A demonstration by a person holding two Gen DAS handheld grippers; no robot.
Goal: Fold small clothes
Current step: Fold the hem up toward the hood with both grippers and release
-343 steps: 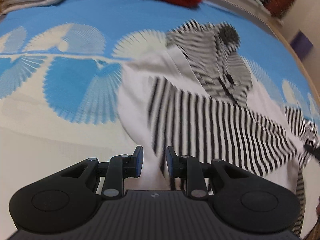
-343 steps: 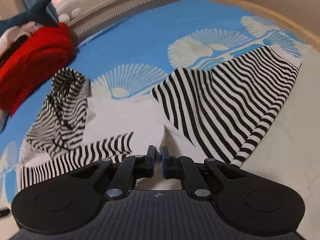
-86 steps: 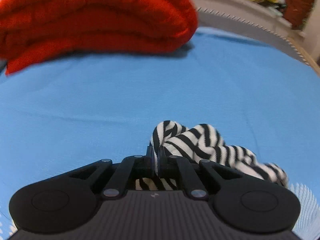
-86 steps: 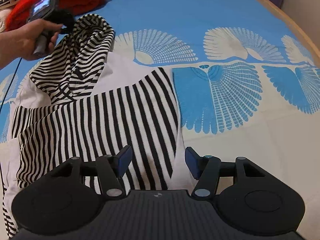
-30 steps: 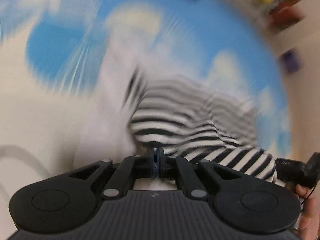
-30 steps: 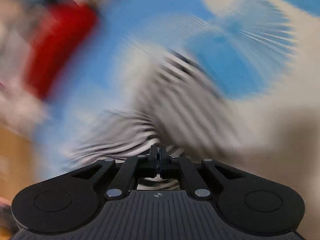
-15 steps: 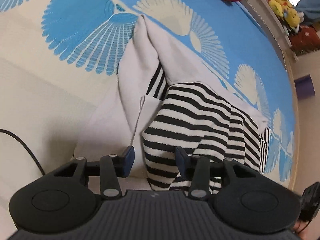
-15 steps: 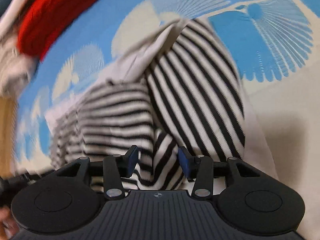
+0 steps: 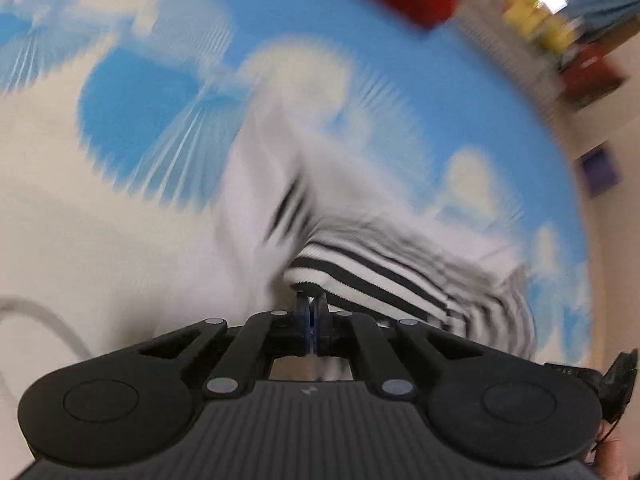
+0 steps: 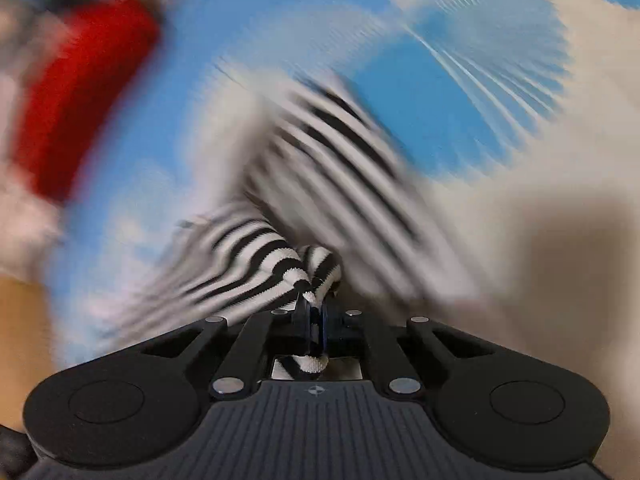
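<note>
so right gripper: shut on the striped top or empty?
Shut on it. The right gripper has its jaws closed, with a fold of the striped top pinched between them and a bit of fabric poking out behind.

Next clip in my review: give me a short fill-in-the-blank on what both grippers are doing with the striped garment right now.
1. The left gripper has its jaws ____ on the black-and-white striped knit garment.
2. The right gripper pinches the ____ garment.
3. The garment lies on a cream and ____ fan-patterned cloth.
4. The blurred bundle of fabric beyond the garment is ____.

Missing words: shut; same; blue; red
</note>
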